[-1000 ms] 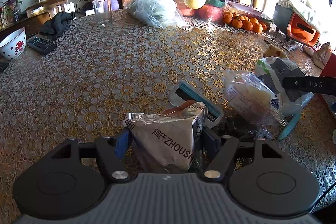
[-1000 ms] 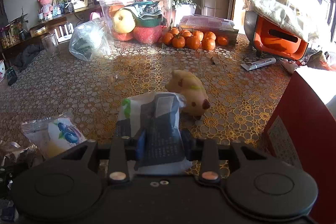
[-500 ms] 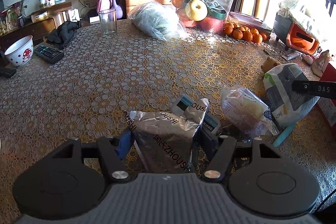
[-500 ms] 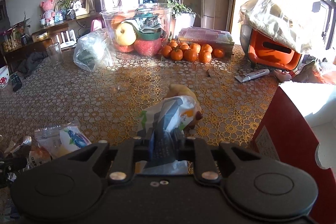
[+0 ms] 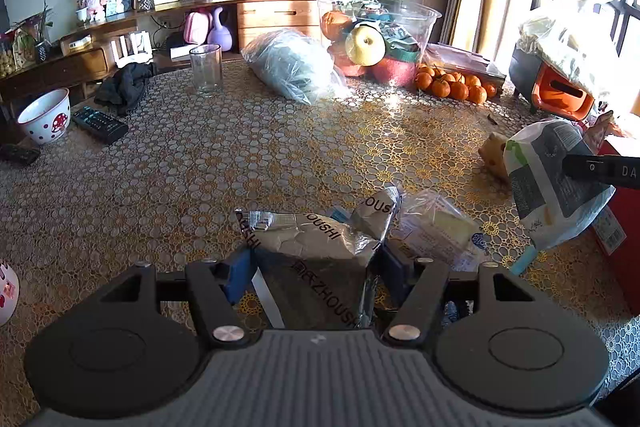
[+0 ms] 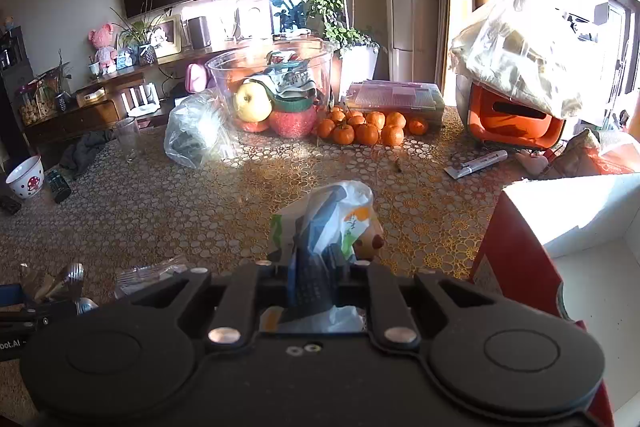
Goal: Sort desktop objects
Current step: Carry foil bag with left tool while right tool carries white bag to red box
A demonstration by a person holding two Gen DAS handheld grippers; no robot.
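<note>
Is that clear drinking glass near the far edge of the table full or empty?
Empty: the glass stands upright and the tablecloth shows through it.

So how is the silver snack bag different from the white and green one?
The silver bag is shiny foil with black letters; the white bag is soft plastic with green and dark patches. The left gripper holds the silver bag spread wide between its fingers, while the right gripper squeezes the white bag into a thin bunch. The silver bag looks flatter, the white one puffier. Both are crinkly snack packets pinched in a gripper above the table.
</note>
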